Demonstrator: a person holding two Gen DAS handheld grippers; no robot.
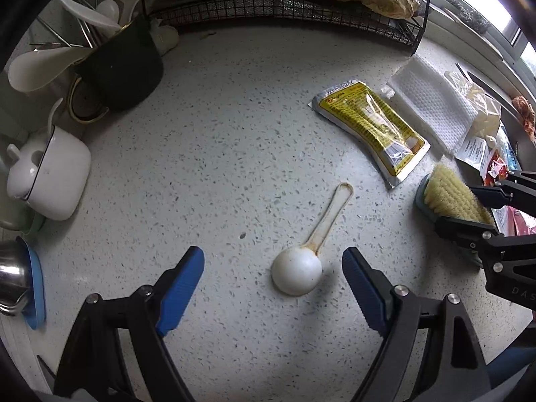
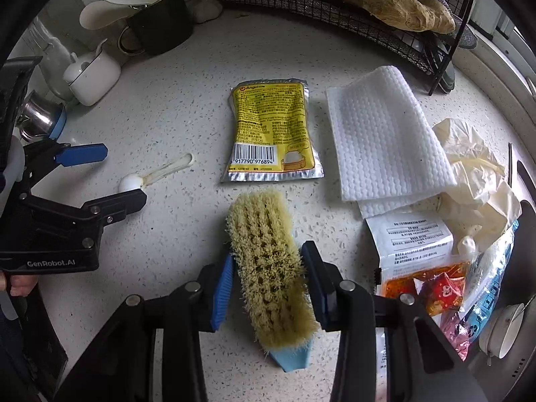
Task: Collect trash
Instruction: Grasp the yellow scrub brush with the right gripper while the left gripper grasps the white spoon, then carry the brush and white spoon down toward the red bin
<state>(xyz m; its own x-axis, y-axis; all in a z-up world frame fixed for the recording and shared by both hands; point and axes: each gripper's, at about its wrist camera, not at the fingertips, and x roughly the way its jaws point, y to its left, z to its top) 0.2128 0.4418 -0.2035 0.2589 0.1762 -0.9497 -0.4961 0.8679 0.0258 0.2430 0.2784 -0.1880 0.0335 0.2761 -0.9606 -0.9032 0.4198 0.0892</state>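
Note:
A white plastic scoop [image 1: 296, 273] with a stained handle lies on the speckled counter [image 1: 217, 154], its bowl between the fingers of my open left gripper [image 1: 273, 261]. It also shows in the right wrist view [image 2: 134, 182]. A yellow foil packet [image 1: 372, 127] [image 2: 271, 130] lies flat further back. My right gripper [image 2: 268, 264] has its jaws around a scrubbing brush [image 2: 268, 268] with yellow bristles and a blue base; the pads sit at its sides. The brush [image 1: 449, 197] and right gripper [image 1: 469, 207] appear at the right of the left wrist view.
A folded white paper towel [image 2: 385, 137], a crumpled bag [image 2: 475, 174] and several snack wrappers [image 2: 432, 284] lie at the right. A black utensil holder [image 1: 120, 70], white lidded pot [image 1: 50, 174], steel cup [image 1: 10, 281] stand left. A black wire rack [image 2: 351, 10] runs behind.

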